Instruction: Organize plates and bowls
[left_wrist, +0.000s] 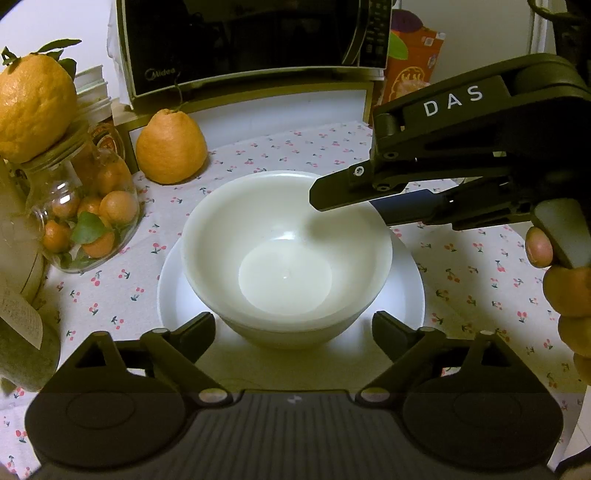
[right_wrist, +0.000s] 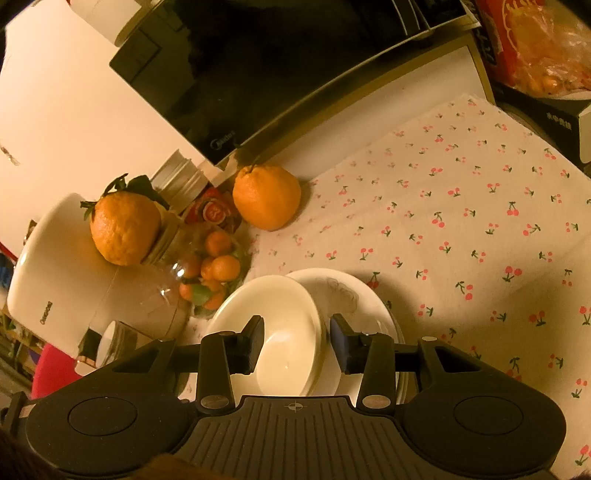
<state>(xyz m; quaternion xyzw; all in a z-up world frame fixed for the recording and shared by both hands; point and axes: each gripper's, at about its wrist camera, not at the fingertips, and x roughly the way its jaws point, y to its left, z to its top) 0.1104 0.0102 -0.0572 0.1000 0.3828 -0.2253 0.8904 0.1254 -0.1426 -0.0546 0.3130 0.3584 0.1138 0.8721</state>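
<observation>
A white bowl (left_wrist: 286, 254) is nested in a second white bowl (left_wrist: 291, 334), and the pair is set on a white plate (left_wrist: 408, 291) resting on the worktop (left_wrist: 480, 273), which is covered by a cherry-print cloth. All places are given from the bowl. The left gripper (left_wrist: 293, 332) is held on the near side of it, its jaws spread wide and touching nothing, one finger to each side of the stack. The right gripper (right_wrist: 297, 341) is seen from the left wrist view reaching in over the bowl's right rim; in its own view the jaws are parted, one finger inside the bowl and the other outside, with the rim lying between them, though contact with the pads cannot be told. Behind the bowl and to its left a large orange (left_wrist: 170, 147) sits on the cloth, and farther behind stands a black microwave (left_wrist: 255, 40). To the left of the bowl a glass jar (left_wrist: 86, 218) of small oranges is placed, with another large orange (left_wrist: 35, 107) perched on its mouth.
</observation>
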